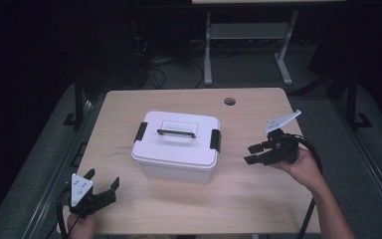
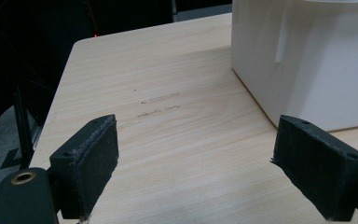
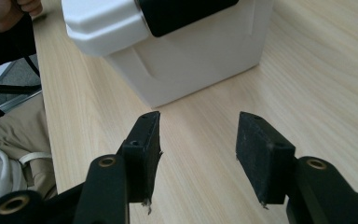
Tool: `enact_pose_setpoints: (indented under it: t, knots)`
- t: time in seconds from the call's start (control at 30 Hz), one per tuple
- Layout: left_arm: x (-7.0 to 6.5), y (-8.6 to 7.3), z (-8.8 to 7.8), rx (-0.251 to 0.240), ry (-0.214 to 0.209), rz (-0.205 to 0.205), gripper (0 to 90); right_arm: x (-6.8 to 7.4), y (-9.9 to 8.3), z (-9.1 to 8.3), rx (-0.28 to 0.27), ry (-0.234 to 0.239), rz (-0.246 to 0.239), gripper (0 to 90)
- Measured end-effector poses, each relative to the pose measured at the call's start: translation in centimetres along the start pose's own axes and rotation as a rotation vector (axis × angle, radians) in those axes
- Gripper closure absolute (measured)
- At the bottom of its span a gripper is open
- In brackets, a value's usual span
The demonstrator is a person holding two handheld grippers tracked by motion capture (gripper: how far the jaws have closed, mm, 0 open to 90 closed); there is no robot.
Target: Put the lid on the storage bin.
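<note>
A white lidded box (image 1: 176, 147) with a black handle (image 1: 176, 133) and black latches (image 1: 215, 140) at each end is set near the middle of the table (image 1: 258, 199), lid on. The left tongs (image 1: 101, 190) are held open and empty near the table's near left corner. The right tongs (image 1: 254, 154) are held open and empty just beside the box's right end. An approach appears to be in hand; the right latch would probably be addressed next, calling for a careful line-up.

Likely a lab, dark room, floor cables (image 1: 154, 69), metal frame (image 1: 209, 50)
</note>
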State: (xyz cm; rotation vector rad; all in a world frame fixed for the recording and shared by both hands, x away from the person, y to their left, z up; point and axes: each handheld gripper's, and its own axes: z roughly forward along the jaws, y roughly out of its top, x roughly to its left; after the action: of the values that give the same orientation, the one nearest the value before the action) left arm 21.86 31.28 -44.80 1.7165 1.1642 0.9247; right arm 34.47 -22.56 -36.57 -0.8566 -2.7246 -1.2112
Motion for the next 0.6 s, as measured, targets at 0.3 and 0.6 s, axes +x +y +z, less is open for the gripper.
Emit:
enact_pose_setpoints:
  t: [0.3,0.6]
  knots:
    - [-0.1,0.0,0.0,0.002,-0.001,0.006,13.0,-0.1,-1.6,0.0,-0.007,0.0,0.023,48.5]
    - [-0.2,0.1,0.0,-0.004,-0.002,0.011,13.0,-0.1,-3.2,0.1,-0.008,-0.003,0.046,48.1]
